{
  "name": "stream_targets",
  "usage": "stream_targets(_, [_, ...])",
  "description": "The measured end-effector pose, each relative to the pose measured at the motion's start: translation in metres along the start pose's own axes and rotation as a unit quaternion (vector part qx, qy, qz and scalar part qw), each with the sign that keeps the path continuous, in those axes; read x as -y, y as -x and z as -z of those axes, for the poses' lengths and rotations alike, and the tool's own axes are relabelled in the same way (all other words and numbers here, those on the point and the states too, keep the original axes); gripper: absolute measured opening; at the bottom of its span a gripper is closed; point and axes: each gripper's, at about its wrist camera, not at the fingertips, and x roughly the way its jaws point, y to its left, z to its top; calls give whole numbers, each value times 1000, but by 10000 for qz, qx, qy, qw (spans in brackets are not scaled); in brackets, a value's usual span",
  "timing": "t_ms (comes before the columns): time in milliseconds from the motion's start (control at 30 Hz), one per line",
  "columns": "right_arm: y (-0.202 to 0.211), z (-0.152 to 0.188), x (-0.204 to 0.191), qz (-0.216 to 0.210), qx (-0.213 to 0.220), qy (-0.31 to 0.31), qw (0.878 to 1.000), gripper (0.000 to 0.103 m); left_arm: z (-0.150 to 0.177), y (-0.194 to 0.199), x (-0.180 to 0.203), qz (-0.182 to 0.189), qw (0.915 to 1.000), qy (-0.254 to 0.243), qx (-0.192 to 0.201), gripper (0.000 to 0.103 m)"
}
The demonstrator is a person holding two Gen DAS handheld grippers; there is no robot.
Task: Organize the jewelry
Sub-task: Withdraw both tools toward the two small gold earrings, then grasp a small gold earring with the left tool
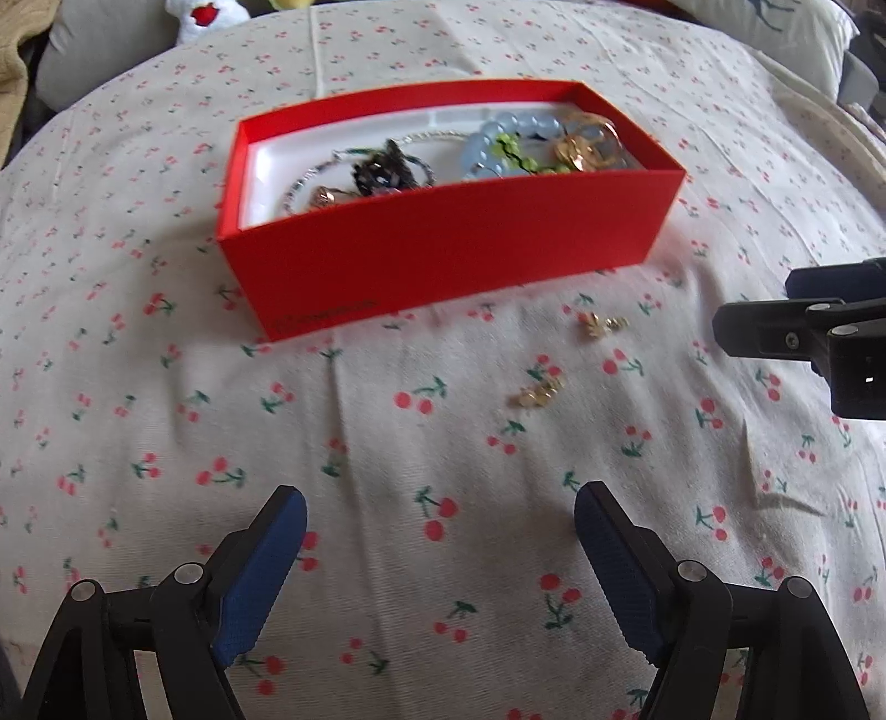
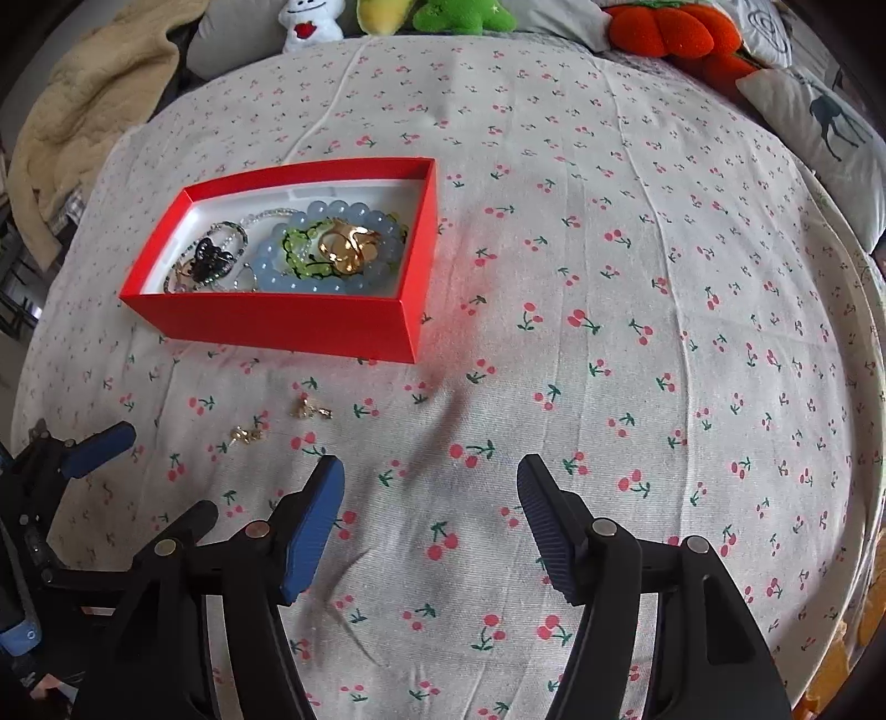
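A red box point(image 1: 443, 249) point(image 2: 277, 318) with a white inside stands on the cherry-print bedsheet point(image 1: 387, 443). It holds a pale blue bead bracelet point(image 2: 326, 243), a green bead piece point(image 2: 299, 249), gold pieces point(image 2: 349, 249), a black piece point(image 2: 213, 257) and thin chains. Two small gold earrings lie on the sheet in front of the box: one point(image 1: 603, 323) point(image 2: 311, 411) nearer it, one point(image 1: 536, 392) point(image 2: 246, 435) nearer me. My left gripper point(image 1: 440, 559) is open and empty, short of them; it also shows in the right wrist view point(image 2: 97, 446). My right gripper point(image 2: 432, 526) is open and empty, right of the earrings.
Plush toys point(image 2: 310, 22) and an orange pumpkin cushion point(image 2: 670, 33) line the far edge of the bed. A beige blanket point(image 2: 83, 111) lies far left, a deer-print pillow point(image 2: 819, 122) far right. The right gripper's body point(image 1: 819, 332) juts in at the right of the left wrist view.
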Motion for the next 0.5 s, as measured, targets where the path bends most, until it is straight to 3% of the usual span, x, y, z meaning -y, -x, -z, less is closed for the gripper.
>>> stream_targets(333, [-4,19,19,232,-143,115,9996,69,1,-4,13,392,9986,-14,352,82])
stream_targets(433, [-6,24,26,290,-204,136,9993,69,-2,-7,16,597,9975,-27,382,69])
stream_targets(500, [-8,26,31,310,-242,120,9992,69,-3,-11,18,519,9981,-35,343,58])
